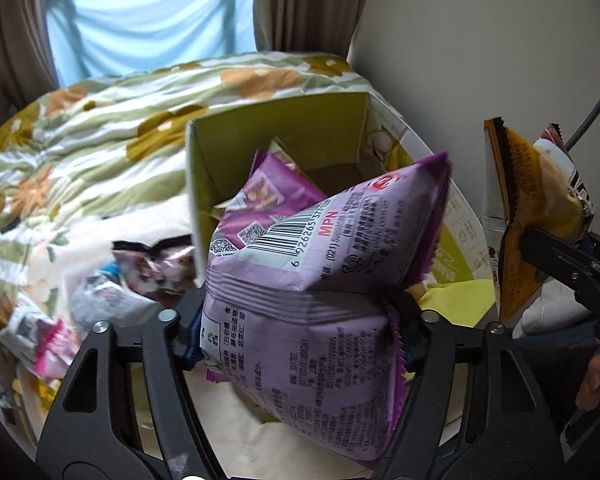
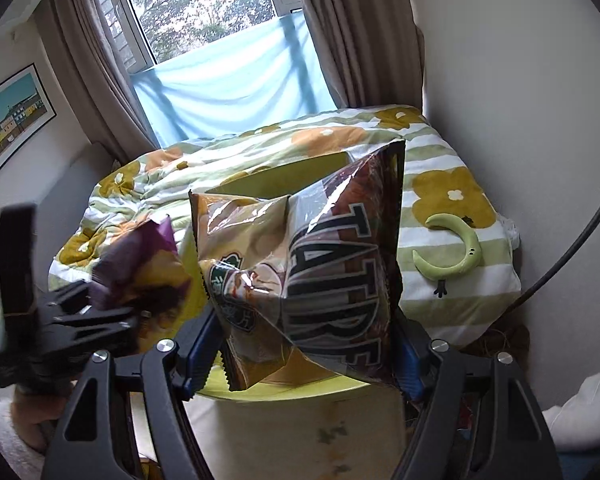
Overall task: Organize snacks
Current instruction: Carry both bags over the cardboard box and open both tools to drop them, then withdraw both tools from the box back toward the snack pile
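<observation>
My left gripper (image 1: 296, 320) is shut on a light purple snack packet (image 1: 320, 272) and holds it just above the front of an open green cardboard box (image 1: 276, 128). Another purple packet (image 1: 268, 196) lies inside the box. My right gripper (image 2: 300, 352) is shut on a brown and yellow chip bag (image 2: 308, 280), held above the box's near edge (image 2: 284, 390). In the left wrist view the right gripper (image 1: 556, 256) with the chip bag (image 1: 532, 208) is at the right. In the right wrist view the left gripper (image 2: 80, 316) with the purple packet (image 2: 140, 264) is at the left.
The box stands on a bed with a floral green and orange quilt (image 1: 100, 140). Several loose snack packets (image 1: 100, 292) lie on the bed left of the box. A green crescent toy (image 2: 456, 248) lies on the quilt at the right. A wall runs along the right.
</observation>
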`<state>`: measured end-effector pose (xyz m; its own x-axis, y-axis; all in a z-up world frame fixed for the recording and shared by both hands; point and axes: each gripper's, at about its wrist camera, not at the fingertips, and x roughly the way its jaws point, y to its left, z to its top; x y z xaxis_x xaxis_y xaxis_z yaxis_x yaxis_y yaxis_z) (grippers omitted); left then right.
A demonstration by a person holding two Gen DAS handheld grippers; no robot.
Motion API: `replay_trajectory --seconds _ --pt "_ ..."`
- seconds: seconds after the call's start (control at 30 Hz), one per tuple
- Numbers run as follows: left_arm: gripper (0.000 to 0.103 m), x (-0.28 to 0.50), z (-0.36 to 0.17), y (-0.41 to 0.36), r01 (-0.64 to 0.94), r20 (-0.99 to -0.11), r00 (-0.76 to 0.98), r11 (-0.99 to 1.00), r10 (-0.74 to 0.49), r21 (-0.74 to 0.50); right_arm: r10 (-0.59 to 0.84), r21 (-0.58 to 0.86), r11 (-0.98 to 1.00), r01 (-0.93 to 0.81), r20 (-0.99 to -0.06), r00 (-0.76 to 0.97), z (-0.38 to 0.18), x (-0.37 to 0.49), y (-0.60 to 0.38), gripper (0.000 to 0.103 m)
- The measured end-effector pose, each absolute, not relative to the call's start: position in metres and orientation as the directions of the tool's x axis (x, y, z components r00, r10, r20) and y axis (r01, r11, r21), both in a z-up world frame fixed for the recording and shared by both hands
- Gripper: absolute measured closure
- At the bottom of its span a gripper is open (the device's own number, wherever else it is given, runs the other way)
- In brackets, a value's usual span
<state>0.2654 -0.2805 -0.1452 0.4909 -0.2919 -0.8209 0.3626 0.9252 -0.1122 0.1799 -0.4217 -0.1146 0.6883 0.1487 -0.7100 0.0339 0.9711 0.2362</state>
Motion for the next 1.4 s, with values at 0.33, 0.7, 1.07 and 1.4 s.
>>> replay_trajectory --seconds 0.33,0.7,1.07,1.4 --pt "0.001 0.244 -0.148 -0.272 0.307 -0.833 0.501 0.948 -0.237 -0.086 0.204 0.277 0.961 0.008 -0.727 0.656 -0.123 0.188 -0.44 0.033" --pt "0.001 0.219 -0.133 -0.245 0.216 -0.826 0.538 0.975 -0.167 -0.057 0.28 0.28 0.955 -0.097 -0.749 0.6 -0.133 0.217 -0.422 0.032" --pt "0.001 0.203 -0.133 -0.228 0.151 -0.83 0.547 0.988 -0.109 -0.03 0.264 0.27 0.96 -0.079 -0.767 0.585 -0.155 0.228 -0.413 0.001" --pt "0.001 0.195 -0.14 -0.226 0.124 -0.832 0.549 0.992 -0.083 -0.017 0.266 0.256 0.961 -0.101 -0.77 0.58 -0.162 0.202 -0.422 0.001"
